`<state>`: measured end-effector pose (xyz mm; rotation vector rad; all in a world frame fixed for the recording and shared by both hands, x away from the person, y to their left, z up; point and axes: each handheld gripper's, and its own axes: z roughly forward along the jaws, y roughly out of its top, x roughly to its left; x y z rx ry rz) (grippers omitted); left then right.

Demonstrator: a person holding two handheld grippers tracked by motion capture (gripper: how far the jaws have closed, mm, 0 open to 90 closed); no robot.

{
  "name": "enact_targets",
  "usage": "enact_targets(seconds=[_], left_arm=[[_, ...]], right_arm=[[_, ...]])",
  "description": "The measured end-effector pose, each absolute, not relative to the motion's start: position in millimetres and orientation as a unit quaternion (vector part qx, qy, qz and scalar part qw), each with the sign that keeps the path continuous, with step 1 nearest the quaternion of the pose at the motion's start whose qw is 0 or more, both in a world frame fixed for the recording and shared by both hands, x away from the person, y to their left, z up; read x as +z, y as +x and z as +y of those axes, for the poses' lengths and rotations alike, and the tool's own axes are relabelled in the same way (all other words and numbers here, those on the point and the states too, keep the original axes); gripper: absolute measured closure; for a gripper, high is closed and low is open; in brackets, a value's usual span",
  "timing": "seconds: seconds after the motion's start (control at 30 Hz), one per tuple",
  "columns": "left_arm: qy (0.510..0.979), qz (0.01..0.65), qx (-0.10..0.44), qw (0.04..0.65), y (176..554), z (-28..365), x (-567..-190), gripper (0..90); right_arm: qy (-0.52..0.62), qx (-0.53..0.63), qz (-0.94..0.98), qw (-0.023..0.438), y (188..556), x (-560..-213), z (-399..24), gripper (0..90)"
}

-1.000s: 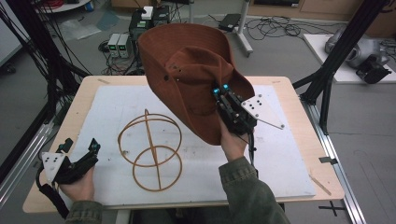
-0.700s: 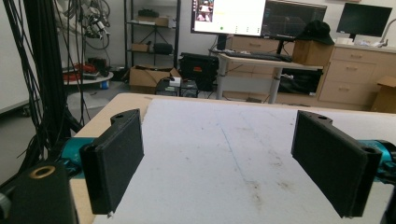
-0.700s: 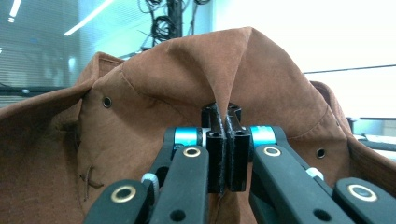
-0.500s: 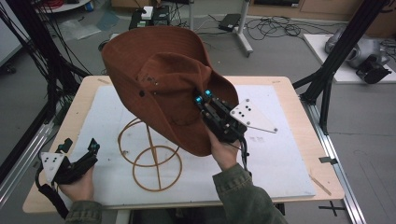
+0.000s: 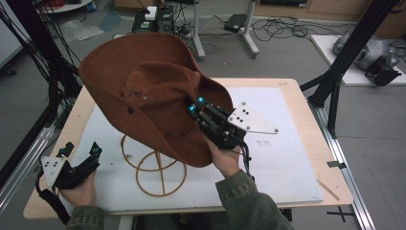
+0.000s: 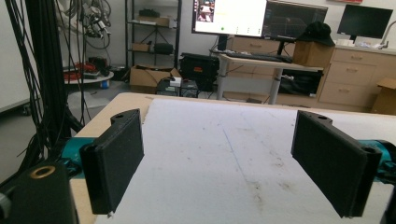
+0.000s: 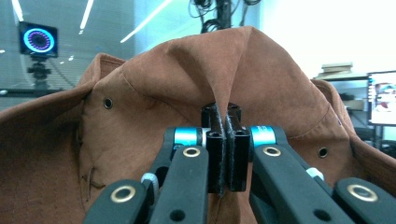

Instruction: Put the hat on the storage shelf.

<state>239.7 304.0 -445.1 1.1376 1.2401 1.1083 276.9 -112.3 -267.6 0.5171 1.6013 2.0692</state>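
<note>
A brown wide-brimmed hat (image 5: 148, 100) hangs tilted in the air above the wire hat stand (image 5: 153, 167), covering the stand's top. My right gripper (image 5: 196, 108) is shut on a fold of the hat's crown. In the right gripper view the hat (image 7: 140, 116) is pinched between the closed jaws of the right gripper (image 7: 226, 112). My left gripper (image 5: 81, 153) rests near the table's front left corner, apart from the hat. In the left gripper view the left gripper (image 6: 224, 158) is open, with only the white mat (image 6: 224, 149) between its jaws.
The wooden table (image 5: 306, 103) carries a white mat (image 5: 282, 158). Black frame posts (image 5: 340, 62) stand at both sides. Cables and power boxes (image 5: 153, 17) lie on the floor behind. A monitor and desk (image 6: 252, 28) stand beyond the table.
My right gripper has carried the hat leftward and lower, so it now hangs over the wire stand. The left gripper has stayed put.
</note>
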Motion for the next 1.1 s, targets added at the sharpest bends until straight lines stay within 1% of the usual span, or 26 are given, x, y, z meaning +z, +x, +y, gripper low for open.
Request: enact_targets(seconds=[0.13, 0.2, 0.43, 0.5, 0.53, 0.83, 1.1], left_arm=[[0.479, 0.520, 0.464, 0.533, 240, 304, -445, 17.1], [0.479, 0.519, 0.464, 0.535, 240, 304, -445, 17.1], [0.479, 0.520, 0.465, 0.533, 240, 304, -445, 17.1], [0.479, 0.519, 0.466, 0.533, 239, 304, -445, 17.1], [0.480, 0.519, 0.465, 0.533, 239, 304, -445, 17.1], [0.480, 0.519, 0.465, 0.533, 240, 304, -445, 17.1], [0.481, 0.519, 0.465, 0.533, 240, 303, -445, 17.1]], right_arm=[[0.181, 0.756, 0.588, 0.222, 277, -268, -112, 89.1], [0.174, 0.758, 0.594, 0.207, 278, -269, -112, 89.0], [0.148, 0.752, 0.617, 0.177, 279, -274, -111, 89.0], [0.145, 0.750, 0.621, 0.176, 280, -274, -111, 89.0], [0.137, 0.745, 0.631, 0.166, 280, -275, -110, 88.9], [0.126, 0.730, 0.654, 0.150, 279, -279, -107, 88.7], [0.146, 0.721, 0.663, 0.139, 277, -280, -105, 88.6]])
